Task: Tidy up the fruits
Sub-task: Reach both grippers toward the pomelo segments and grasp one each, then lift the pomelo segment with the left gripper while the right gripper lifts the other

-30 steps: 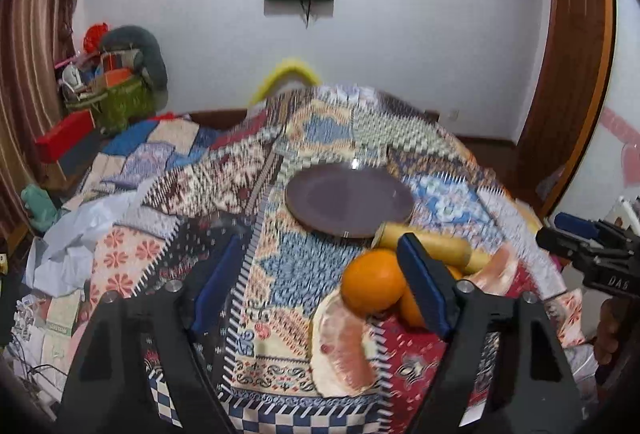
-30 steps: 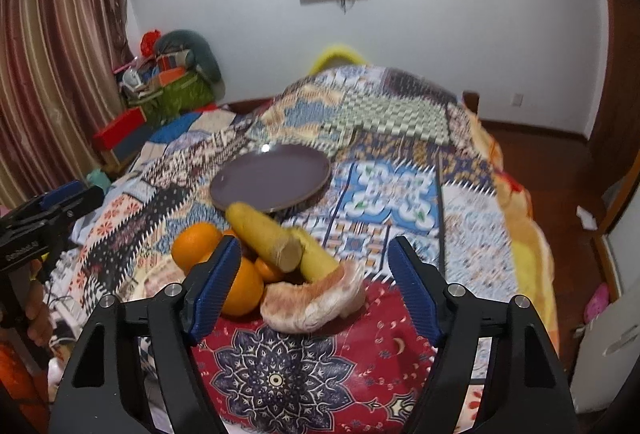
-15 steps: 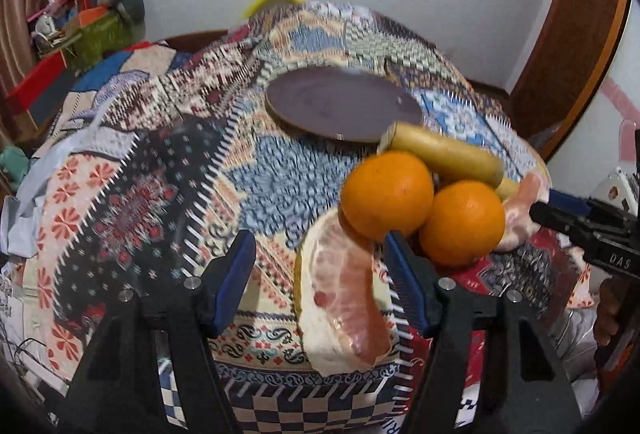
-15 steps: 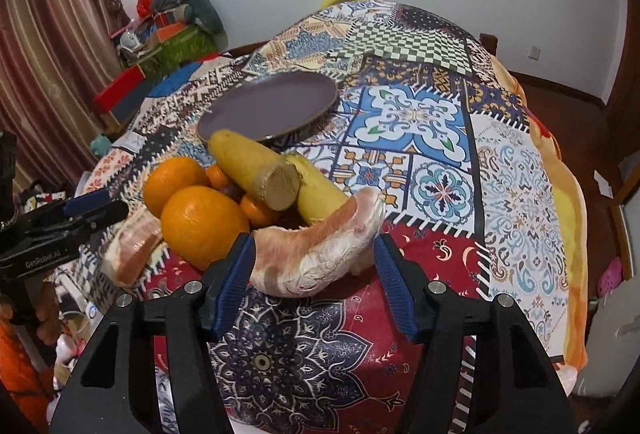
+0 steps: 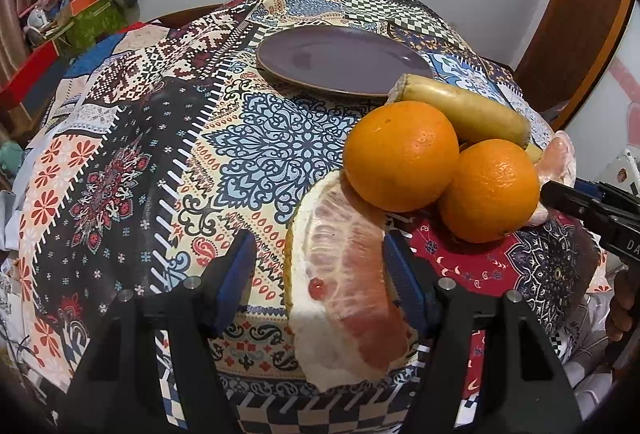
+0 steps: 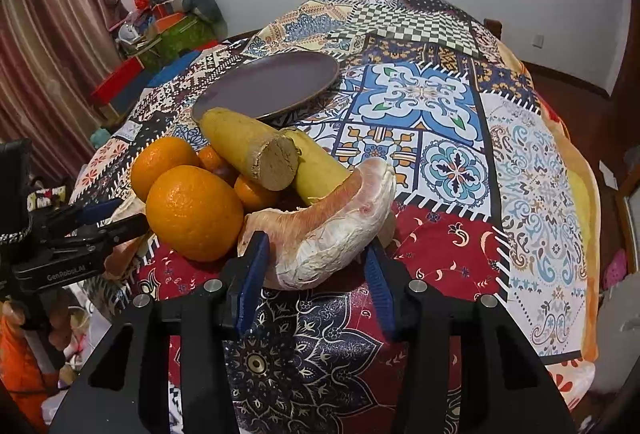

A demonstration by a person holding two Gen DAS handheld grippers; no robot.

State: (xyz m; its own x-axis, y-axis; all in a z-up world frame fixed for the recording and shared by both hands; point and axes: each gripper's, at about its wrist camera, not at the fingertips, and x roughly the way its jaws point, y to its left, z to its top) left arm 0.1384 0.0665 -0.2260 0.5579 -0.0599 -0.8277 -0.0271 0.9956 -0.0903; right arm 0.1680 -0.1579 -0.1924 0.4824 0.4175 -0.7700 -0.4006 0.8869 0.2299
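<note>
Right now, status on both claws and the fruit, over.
Left claw open around one pomelo wedge. Right claw closing on the other wedge. Plate empty, oranges crowd alongside.

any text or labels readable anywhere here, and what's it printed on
"GenRobot.AI": white print on the black body of the left gripper, seen from the right wrist view; the last letters are faint.
"DA": white letters on the black body of the right gripper, seen from the left wrist view; the rest is cut off at the frame edge.
Patterned tablecloth: ornament only, no words.
</note>
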